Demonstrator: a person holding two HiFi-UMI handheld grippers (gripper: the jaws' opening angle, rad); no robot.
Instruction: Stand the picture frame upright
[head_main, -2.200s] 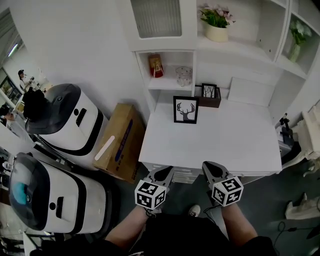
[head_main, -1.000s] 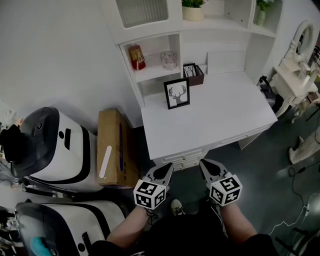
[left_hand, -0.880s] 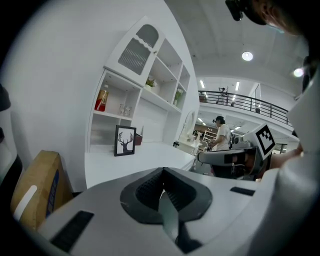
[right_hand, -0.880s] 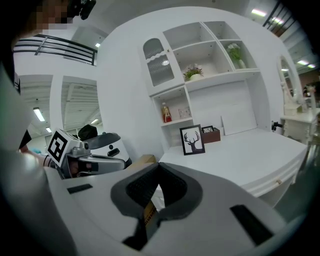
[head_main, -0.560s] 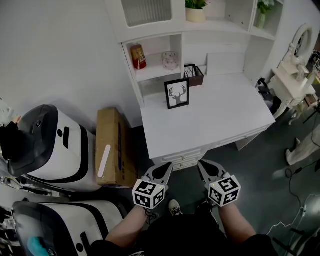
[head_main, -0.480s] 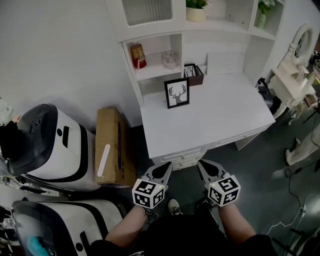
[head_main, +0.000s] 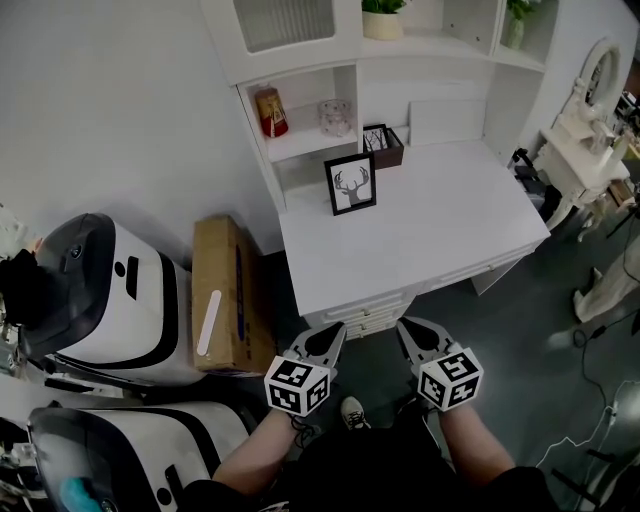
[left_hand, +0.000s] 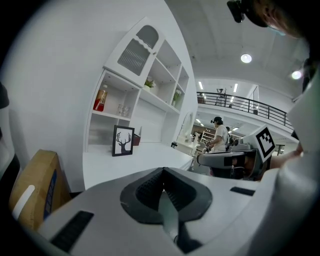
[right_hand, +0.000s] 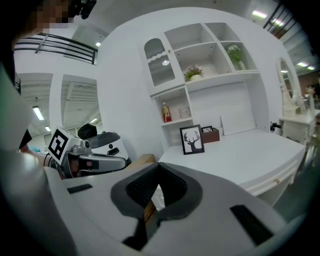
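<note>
The black picture frame with a deer print stands upright near the back left of the white desk. It also shows in the left gripper view and the right gripper view. My left gripper and right gripper hang side by side below the desk's front edge, well short of the frame. Both are shut with nothing between the jaws, as the left gripper and right gripper show in their own views.
A brown box with a smaller frame sits behind the deer frame. A white board leans on the back wall. A cardboard box and white machines stand left of the desk. A white dressing table is at right.
The head view has drawn back from the desk and swung a little. The frame stands as before, and both grippers stay shut low in front of the body.
</note>
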